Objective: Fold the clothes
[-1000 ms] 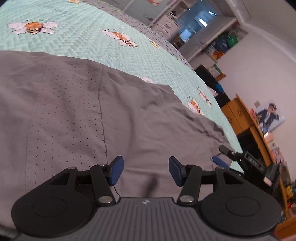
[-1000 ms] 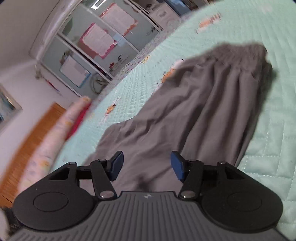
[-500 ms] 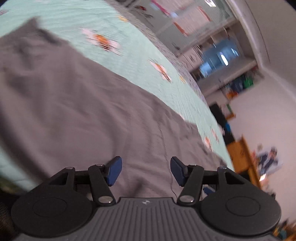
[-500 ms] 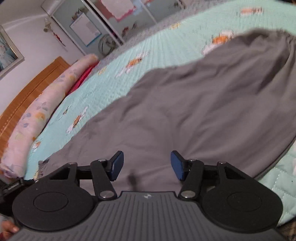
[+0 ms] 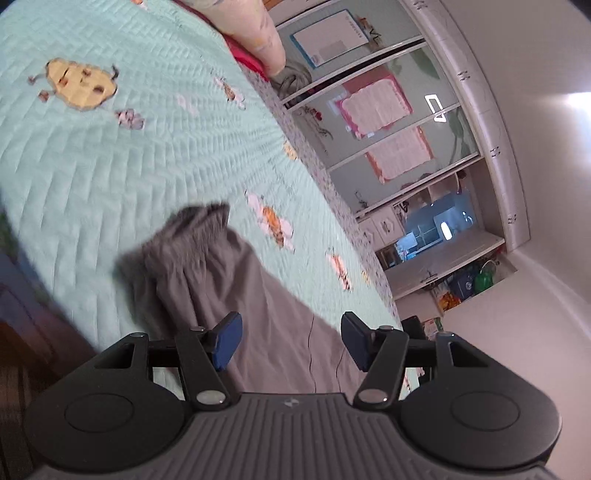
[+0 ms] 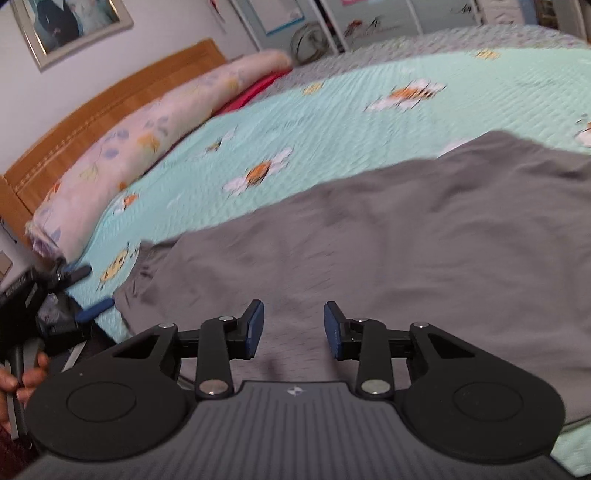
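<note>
Mint bee quilt covers the bed ahead of my claws, grey garment lying flat right beneath both. My left claw is spread, gripping nothing; my right claw has just been narrowing, nothing between its pads.

Right tool, jaws just closing on nothing, hovers over grey garment

Mint quilted bedspread with bee prints, wooden headboard far left, framed picture on white wall, glass-door wardrobe far right.
</note>
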A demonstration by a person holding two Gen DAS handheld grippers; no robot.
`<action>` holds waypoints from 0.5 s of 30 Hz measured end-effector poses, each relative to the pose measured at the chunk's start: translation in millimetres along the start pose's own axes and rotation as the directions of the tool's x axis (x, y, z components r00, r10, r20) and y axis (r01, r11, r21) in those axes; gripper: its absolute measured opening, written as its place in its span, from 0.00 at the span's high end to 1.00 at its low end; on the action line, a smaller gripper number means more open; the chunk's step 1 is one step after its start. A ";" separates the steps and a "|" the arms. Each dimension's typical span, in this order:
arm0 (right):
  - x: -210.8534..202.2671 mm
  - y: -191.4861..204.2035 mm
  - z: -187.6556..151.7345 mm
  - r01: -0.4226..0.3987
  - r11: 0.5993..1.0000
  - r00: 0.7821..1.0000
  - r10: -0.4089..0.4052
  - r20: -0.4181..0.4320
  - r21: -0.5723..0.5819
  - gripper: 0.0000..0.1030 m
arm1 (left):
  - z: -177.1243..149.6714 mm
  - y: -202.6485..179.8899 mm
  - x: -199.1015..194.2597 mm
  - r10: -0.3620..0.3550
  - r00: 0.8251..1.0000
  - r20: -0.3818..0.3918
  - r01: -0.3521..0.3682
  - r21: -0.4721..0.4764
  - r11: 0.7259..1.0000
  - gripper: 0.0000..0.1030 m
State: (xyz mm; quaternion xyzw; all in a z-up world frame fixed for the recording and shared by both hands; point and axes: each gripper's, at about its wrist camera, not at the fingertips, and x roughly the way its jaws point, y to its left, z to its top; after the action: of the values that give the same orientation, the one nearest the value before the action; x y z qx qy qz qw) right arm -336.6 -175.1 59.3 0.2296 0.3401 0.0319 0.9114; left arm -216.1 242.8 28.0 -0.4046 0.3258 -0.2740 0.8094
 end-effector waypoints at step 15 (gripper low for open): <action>29.9 7.8 -16.4 0.054 0.999 0.997 -0.053 -0.059 0.008 0.63 | 39.1 64.0 39.7 0.044 0.999 0.024 -0.038 -0.207 0.978 0.56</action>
State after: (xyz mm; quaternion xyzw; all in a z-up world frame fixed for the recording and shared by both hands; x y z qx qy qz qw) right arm -323.3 -155.3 33.7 0.2236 0.3728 0.0125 0.9005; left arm -150.0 266.8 -19.6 -0.4835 0.3494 -0.2162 0.7729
